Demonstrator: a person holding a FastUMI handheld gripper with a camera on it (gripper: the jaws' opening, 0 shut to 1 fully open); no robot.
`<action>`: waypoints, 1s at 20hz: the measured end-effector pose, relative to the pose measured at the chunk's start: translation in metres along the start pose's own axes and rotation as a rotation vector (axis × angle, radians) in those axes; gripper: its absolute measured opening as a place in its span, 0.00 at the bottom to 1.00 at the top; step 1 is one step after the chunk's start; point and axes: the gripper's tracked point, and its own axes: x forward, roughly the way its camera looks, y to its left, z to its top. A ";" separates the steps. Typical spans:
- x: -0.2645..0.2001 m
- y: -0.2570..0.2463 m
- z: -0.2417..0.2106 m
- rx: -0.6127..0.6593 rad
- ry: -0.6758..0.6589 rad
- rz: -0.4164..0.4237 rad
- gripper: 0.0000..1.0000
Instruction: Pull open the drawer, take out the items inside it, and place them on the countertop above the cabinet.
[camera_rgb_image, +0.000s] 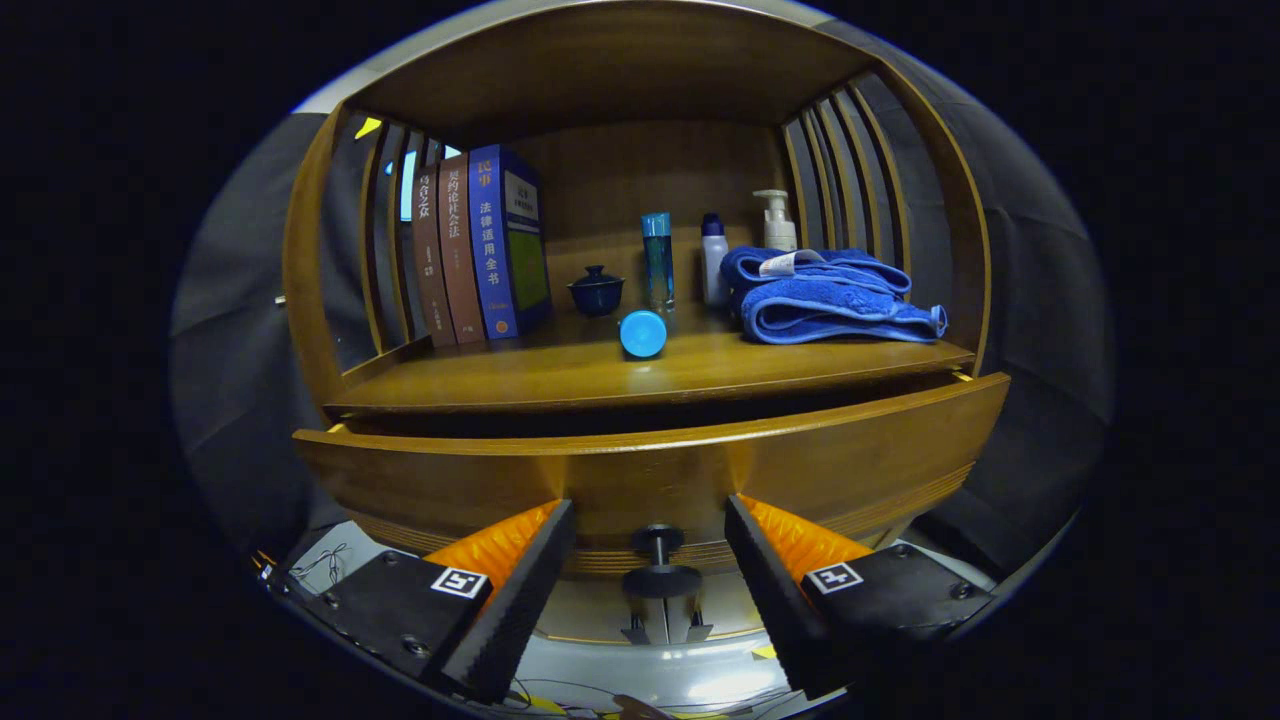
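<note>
The drawer (650, 470) stands slightly pulled out just ahead of the claw (650, 520), whose fingers spread apart either side of its knob (661, 578) (touching nothing).

We see a wooden surface (560, 375) carrying three upright books (480, 255), a lidded cup (596, 291), bottles (657, 260), a round cap (643, 333) (nearest the edge) and folded towels (825, 295).
</note>
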 end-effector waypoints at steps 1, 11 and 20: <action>0.004 0.000 0.001 0.000 0.001 0.000 1.00; 0.022 0.004 0.004 -0.004 0.001 -0.004 1.00; 0.017 0.003 0.000 0.005 0.061 0.004 1.00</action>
